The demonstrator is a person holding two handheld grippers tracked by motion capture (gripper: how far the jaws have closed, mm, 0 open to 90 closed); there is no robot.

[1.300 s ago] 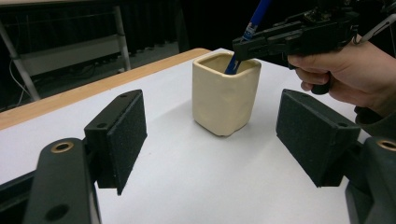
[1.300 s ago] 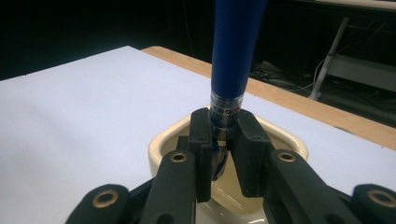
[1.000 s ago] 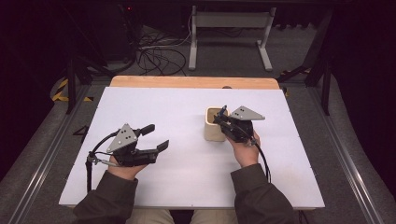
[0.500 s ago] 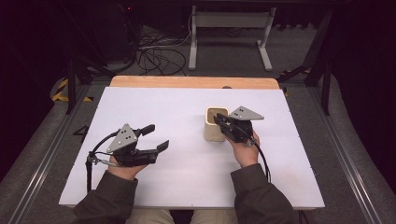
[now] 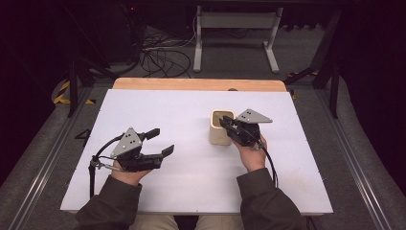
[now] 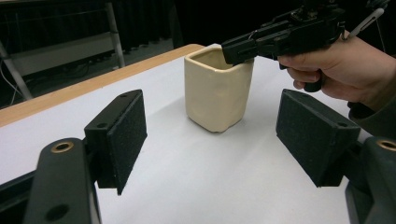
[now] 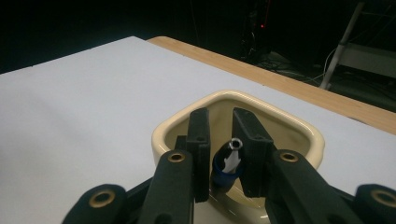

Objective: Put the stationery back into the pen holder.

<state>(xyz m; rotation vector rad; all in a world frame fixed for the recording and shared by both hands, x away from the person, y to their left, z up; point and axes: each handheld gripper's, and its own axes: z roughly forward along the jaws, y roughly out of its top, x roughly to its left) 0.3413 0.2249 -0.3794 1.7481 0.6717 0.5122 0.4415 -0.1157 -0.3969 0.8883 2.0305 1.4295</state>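
A wide white table (image 5: 191, 182) with a pale wooden strip along its far edge takes most of the room before me, and behind it on the dark floor lie a tangle of black cables (image 5: 160, 55) and the grey metal legs of another stand (image 5: 237, 36). On the right half of the table stands a cream ceramic cup with a rounded square rim (image 5: 220, 129), upright, with bare white surface all around it. The person's sleeves come in from the near side. The right gripper (image 5: 226, 123) is held over the near right corner of the cup, its black jaws reaching down past the rim. In the right gripper view the two jaws stand close together, and between them sits a small object with a blue body and a silver tip (image 7: 229, 163); whether the pads really press on it I cannot tell. The left gripper (image 5: 160, 142) rests low on the left half of the table, well apart from the cup, its jaws spread wide and pointing toward it with nothing between them.
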